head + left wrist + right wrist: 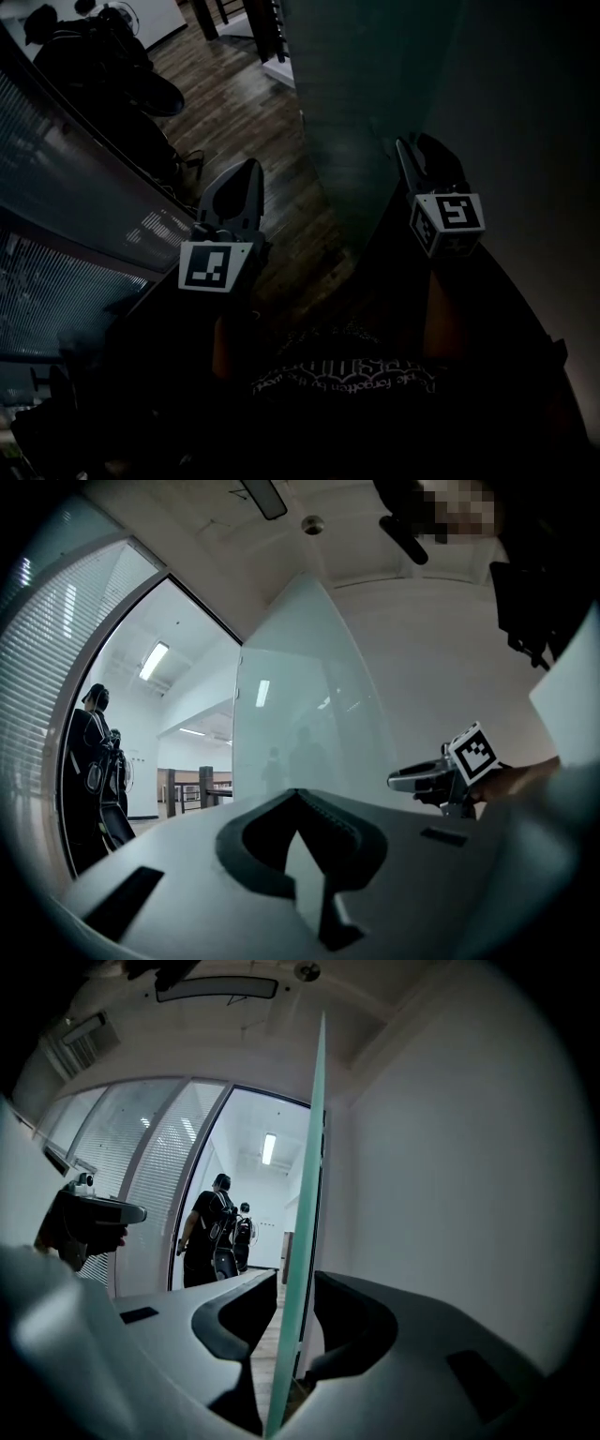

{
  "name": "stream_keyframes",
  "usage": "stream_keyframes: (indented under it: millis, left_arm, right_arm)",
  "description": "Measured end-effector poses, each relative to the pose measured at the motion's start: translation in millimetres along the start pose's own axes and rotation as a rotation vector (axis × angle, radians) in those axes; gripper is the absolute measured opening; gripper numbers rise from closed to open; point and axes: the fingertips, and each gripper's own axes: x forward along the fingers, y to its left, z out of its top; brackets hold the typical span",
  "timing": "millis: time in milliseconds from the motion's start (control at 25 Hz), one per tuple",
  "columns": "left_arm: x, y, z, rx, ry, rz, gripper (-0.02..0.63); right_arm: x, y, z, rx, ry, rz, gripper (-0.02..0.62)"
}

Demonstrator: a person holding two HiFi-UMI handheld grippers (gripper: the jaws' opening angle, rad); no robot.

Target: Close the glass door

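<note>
Closing status: we judge the job barely begun. The glass door (312,1147) stands swung well open, the doorway (253,1176) is unblocked, and nothing is latched.
Glass door, place: right of centre, beside the right wall (441,1194), its free edge turned near to us.
Right tongs (295,1283): parted, astride that free edge. We see a sliver of gap at the left jaw, so we read no clamp.
Left tongs (298,799): tips together, empty, held left of the pane, on the blinds (42,686) side.
Remaining: the whole swing across the doorway, by our reckoning, then withdrawal.
Beyond: a person (211,1232) stands in the far doorway.
</note>
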Motion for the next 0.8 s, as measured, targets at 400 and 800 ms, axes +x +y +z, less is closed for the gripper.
stream_keyframes:
  millis: [400,800]
  left_arm:
    - [-4.8,-1.4,-14.8,0.001,0.012,0.095,-0.005]
    - [-39.0,27.7,-17.4,-0.006,0.019,0.221,-0.005]
  right_arm:
    - [23.2,60.5,-8.6,-0.009,-0.017,0.281,0.141]
    - [39.5,125.9,3.4,-0.056,-0.043,0.464,0.141]
